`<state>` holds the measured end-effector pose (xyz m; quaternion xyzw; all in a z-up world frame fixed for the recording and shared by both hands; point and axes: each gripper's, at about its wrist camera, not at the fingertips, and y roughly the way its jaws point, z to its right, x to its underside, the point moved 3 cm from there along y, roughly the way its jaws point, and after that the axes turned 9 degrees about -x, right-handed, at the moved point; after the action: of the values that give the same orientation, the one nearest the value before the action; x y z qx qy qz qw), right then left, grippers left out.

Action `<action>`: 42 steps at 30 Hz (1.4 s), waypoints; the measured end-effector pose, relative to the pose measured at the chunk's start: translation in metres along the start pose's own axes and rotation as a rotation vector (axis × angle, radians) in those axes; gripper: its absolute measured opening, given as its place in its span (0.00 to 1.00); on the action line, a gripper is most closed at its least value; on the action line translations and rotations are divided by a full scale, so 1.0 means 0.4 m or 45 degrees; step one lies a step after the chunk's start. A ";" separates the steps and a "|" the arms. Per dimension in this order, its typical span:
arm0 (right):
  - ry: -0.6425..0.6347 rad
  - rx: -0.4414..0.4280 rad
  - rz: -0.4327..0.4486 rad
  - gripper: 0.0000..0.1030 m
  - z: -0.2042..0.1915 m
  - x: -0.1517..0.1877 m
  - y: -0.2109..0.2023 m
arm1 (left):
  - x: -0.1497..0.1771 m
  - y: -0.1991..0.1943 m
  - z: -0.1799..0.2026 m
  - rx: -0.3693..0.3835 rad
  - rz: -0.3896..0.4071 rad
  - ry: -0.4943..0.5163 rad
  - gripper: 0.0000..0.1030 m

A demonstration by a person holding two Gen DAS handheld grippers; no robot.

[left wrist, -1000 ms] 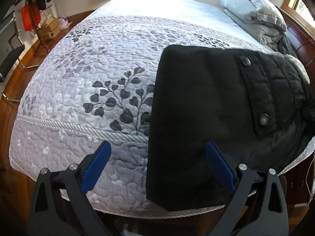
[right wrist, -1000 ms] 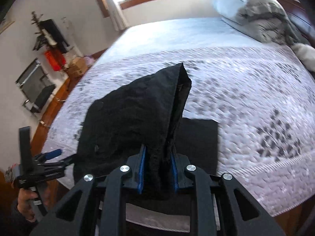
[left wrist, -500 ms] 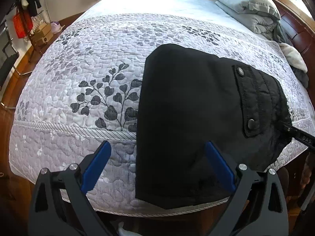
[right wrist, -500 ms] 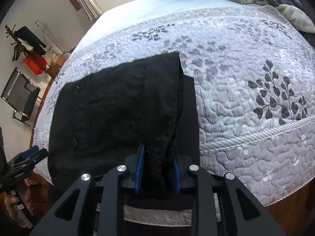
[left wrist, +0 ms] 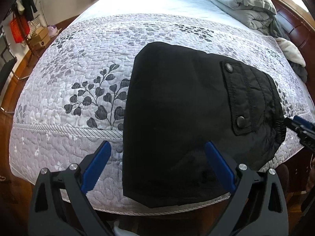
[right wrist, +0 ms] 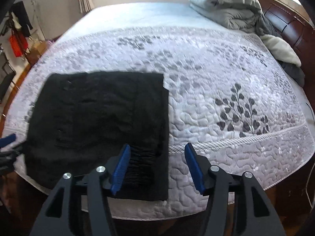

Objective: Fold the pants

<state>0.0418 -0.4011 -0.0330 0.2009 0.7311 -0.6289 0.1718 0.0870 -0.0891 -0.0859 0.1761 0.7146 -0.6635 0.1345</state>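
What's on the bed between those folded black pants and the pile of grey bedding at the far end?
Nothing but bare quilted bedspread lies between the pants and the grey bedding; the right wrist view shows it.

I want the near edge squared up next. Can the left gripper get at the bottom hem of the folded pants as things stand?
Probably yes. The left gripper is open, nothing held, with the pants hem right below its fingers and nothing lying on it.

left wrist: looks steeply down, close over the bed's near edge [left wrist: 59, 133].
right wrist: same steep, close downward view.
shared: black pants [left wrist: 177, 118] [right wrist: 98, 118], quilt, pillows.
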 end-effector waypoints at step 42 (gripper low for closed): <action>0.113 -0.291 -0.203 0.58 0.010 0.037 0.155 | -0.015 -0.041 -0.026 0.057 0.018 -0.059 0.93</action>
<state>0.0607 -0.3961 -0.0937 0.1489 0.8185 -0.5437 0.1108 0.0859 -0.0800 -0.0678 0.1687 0.6949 -0.6824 0.1516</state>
